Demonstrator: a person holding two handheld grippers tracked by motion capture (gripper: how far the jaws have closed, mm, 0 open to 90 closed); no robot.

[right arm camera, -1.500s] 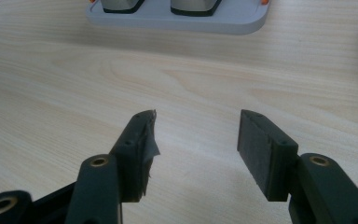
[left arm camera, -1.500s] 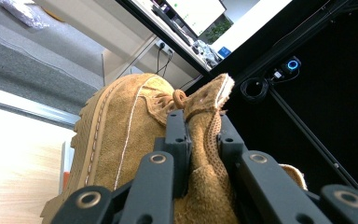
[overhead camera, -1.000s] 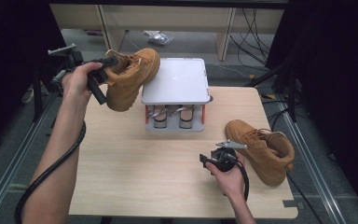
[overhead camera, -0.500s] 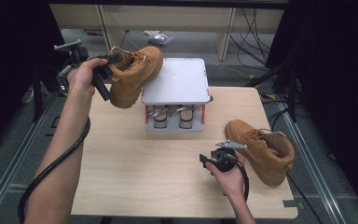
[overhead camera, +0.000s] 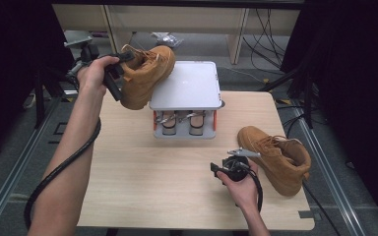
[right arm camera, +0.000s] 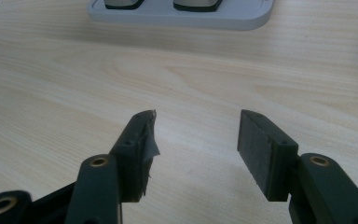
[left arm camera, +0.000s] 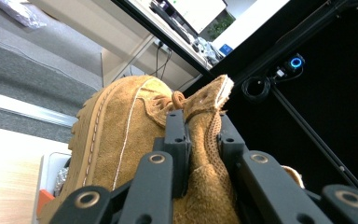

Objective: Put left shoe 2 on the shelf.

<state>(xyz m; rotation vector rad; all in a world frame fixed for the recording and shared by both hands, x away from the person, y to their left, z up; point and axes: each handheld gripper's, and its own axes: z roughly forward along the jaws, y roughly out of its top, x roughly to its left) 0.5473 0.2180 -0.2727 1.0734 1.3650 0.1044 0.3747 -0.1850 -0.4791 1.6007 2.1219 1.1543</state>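
Observation:
A tan suede boot (overhead camera: 145, 76) hangs in the air at the back left, its toe reaching over the grey lid of a small rack (overhead camera: 187, 86). My left gripper (overhead camera: 113, 73) is shut on the boot's collar; in the left gripper view both jaws pinch the suede rim (left arm camera: 204, 140) beside the tongue. A second tan boot (overhead camera: 278, 157) lies on the wooden table at the right. Just left of it my right gripper (overhead camera: 231, 164) rests low over the table, its jaws open with bare wood between them (right arm camera: 198, 140).
The grey rack has an orange-sided frame with rollers underneath (overhead camera: 182, 123) and stands at the table's back middle. Metal rails run along both table sides (overhead camera: 24, 162). Cables and a desk frame lie beyond the far edge. Bare wood spreads in front of the rack (overhead camera: 167, 177).
My left hand has carried the boot a little to the right and up, its toe now over the rack's lid. The right hand and the second boot have stayed put.

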